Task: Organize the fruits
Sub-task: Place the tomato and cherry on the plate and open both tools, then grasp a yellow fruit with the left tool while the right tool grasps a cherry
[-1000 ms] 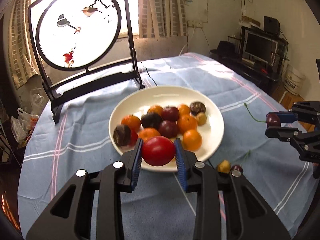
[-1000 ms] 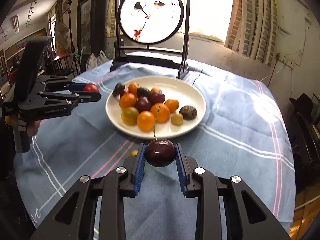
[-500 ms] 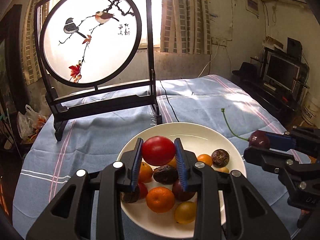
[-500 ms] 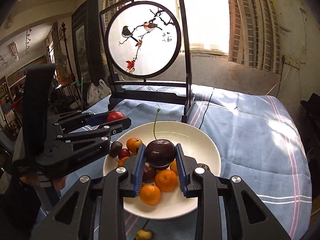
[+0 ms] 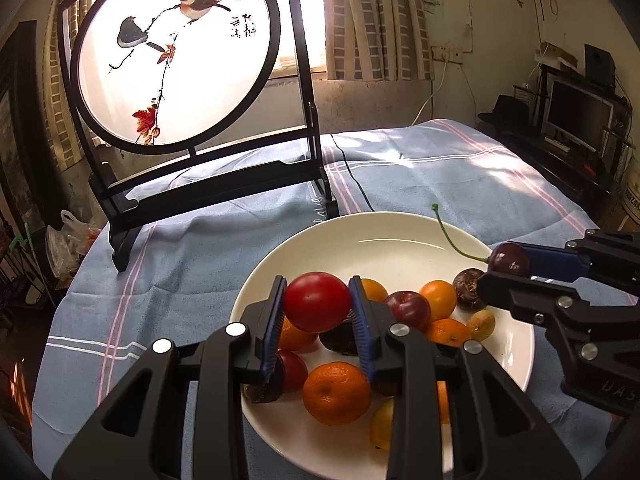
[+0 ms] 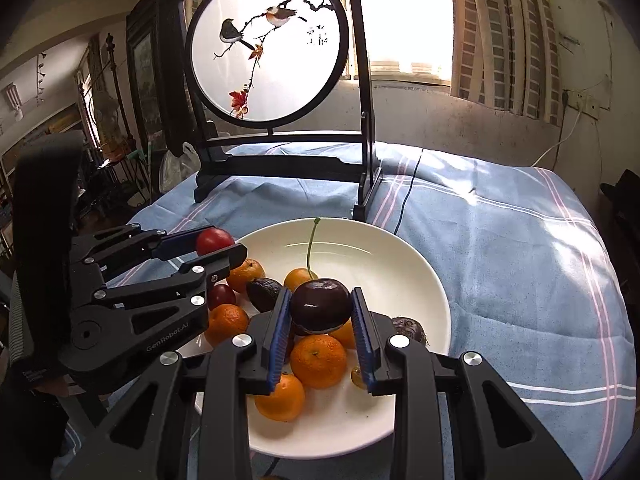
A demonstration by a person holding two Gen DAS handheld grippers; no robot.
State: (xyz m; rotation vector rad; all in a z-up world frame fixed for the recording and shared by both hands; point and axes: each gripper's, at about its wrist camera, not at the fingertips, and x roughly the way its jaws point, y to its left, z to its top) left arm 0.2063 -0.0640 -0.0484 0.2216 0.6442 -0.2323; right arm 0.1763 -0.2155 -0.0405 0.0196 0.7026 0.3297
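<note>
My left gripper is shut on a round red tomato and hangs over the left part of a white plate. The plate holds several oranges, dark plums and other small fruits. My right gripper is shut on a dark cherry whose green stem points up, above the plate and its oranges. In the left wrist view the right gripper comes in from the right with the cherry. From the right wrist, the left gripper shows with the tomato.
A black-framed round screen painted with birds stands at the back of the blue-clothed table; a dark cable runs from it to the plate. A monitor and shelves are at the far right. A plastic bag lies beyond the table's left edge.
Both grippers have moved forward from the table's near side to over the plate, carrying the tomato and the cherry. The plate and screen now loom closer in both views.
</note>
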